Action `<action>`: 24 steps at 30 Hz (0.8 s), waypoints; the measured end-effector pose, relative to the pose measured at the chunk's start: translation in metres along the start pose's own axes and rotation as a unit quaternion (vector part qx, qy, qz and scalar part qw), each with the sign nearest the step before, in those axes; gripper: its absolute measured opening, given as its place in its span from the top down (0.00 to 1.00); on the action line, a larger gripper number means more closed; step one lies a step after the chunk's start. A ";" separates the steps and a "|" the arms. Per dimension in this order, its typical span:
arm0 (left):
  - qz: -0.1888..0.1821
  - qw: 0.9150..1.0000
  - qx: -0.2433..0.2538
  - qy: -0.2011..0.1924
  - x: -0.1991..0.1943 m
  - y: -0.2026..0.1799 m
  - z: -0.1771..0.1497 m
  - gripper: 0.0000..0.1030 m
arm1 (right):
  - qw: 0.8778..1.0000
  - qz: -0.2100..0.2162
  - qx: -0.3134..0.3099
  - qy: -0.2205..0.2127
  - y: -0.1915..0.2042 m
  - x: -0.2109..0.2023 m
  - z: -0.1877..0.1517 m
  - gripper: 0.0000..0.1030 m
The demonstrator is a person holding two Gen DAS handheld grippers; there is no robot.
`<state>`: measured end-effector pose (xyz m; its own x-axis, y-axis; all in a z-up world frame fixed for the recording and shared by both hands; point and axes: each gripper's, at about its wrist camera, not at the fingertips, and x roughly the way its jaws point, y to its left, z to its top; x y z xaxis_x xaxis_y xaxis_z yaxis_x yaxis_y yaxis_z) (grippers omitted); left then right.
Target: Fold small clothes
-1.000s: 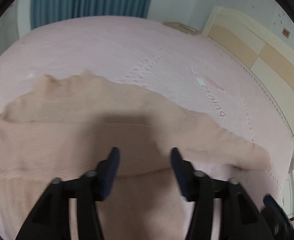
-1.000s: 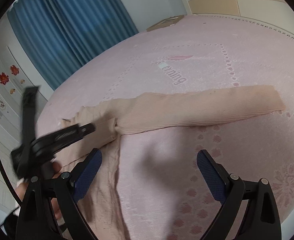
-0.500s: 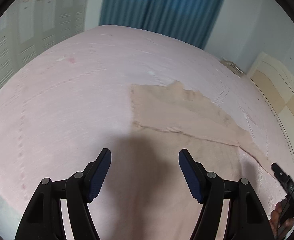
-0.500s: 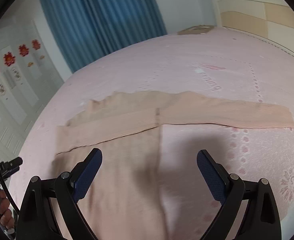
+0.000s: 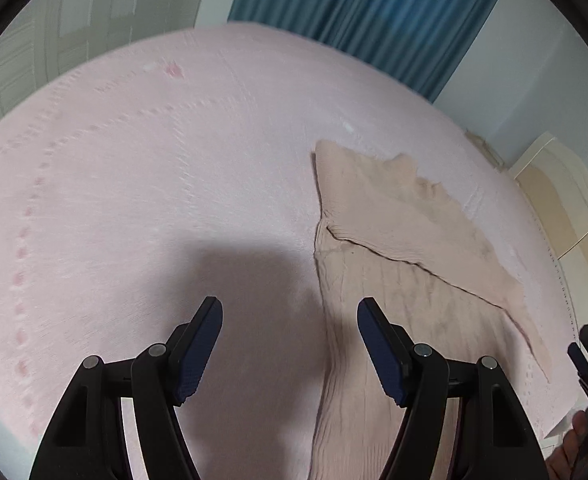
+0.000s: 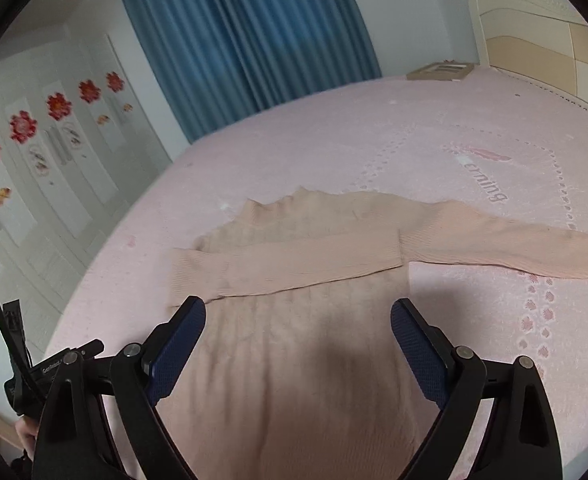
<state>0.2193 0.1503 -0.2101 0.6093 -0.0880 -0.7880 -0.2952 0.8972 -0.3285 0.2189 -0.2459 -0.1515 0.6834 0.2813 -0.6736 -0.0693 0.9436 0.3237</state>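
Peach ribbed sweater [image 6: 294, 340] spread flat on the pink bedspread [image 6: 453, 128], collar toward the blue curtain [image 6: 246, 36]. One sleeve [image 6: 294, 264] folded across the chest, its cuff at the far side edge of the body; other sleeve [image 6: 513, 244] stretched straight out over the bedspread toward the headboard [image 6: 541, 36]. Right hand-held gripper [image 6: 297, 344] poised over the lower body of the sweater, jaws spread wide, nothing between them; whether touching the knit, cannot tell. Left hand-held gripper [image 5: 290, 344] likewise wide open and empty, above bare bedspread just beside the sweater [image 5: 393, 280], one fingertip [image 5: 377, 340] over its edge. Seen from the left wrist, folded sleeve [image 5: 413, 224] lying as a diagonal flap over the ribbed body. White wardrobe doors with red flower stickers [image 6: 22, 126] along the wall left of the curtain.
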 end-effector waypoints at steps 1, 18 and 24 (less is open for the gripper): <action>-0.003 1.000 0.002 0.004 0.012 -0.006 0.008 0.34 | 1.000 -0.005 -0.002 0.007 -0.002 0.008 0.005 0.16; -0.002 0.999 0.036 -0.017 0.111 -0.045 0.079 0.34 | 0.989 -0.107 -0.093 0.042 -0.043 0.137 0.043 0.32; -0.016 0.999 0.032 -0.020 0.115 -0.045 0.081 0.34 | 0.985 -0.119 -0.096 0.073 -0.055 0.172 0.041 0.35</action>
<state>0.3621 0.1345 -0.2434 0.6473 -0.1002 -0.7556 -0.2280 0.9205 -0.3174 0.3701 -0.2568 -0.2582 0.5855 0.0566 -0.8087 -0.0658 0.9976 0.0221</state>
